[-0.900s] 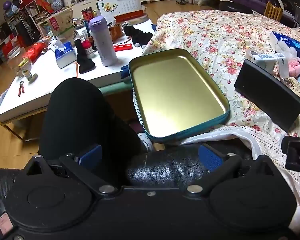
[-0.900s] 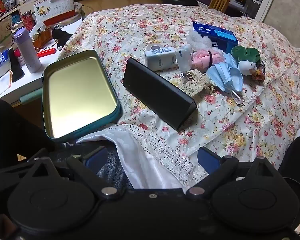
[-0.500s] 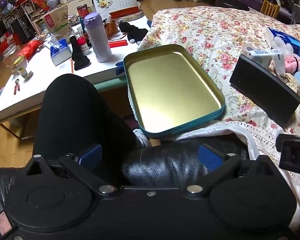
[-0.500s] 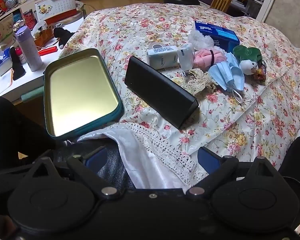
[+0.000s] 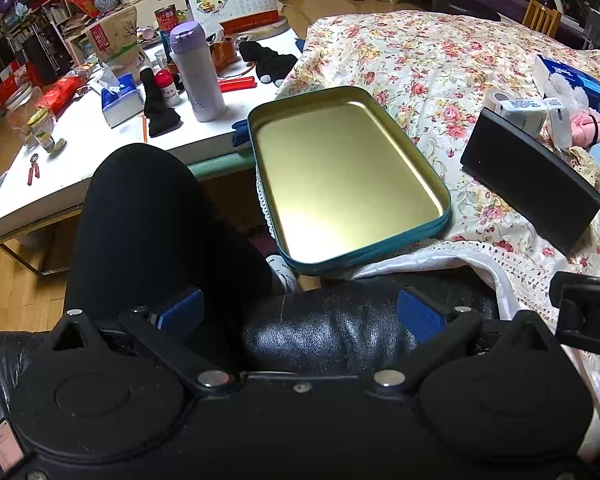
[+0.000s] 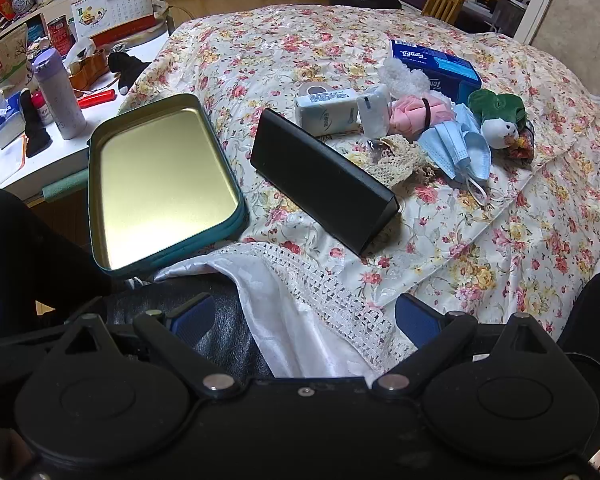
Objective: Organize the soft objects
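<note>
The bed (image 6: 440, 248) under its slick flowered cover is the biggest thing before me, and the soft things I have to sort lie bunched at its far side, well apart from both my hands. My left fingers (image 5: 300, 314) and right fingers (image 6: 300, 314) stand spread as wide as they go, holding nothing, hovering low over my lap.

I judge the step is a reach, best made with the right hand coming down on one piece at a time so nothing drags along.

The tin tray (image 6: 100, 240) at the near bed edge is hard, shiny, round-cornered and bare. Beside it lies a long, matte black case (image 6: 324, 180). Then the pleated blue masks (image 6: 458, 146), a crumpled pink cloth (image 6: 410, 114), a plush white-faced toy (image 6: 498, 128) and a lacy scrap (image 6: 400, 156).
</note>
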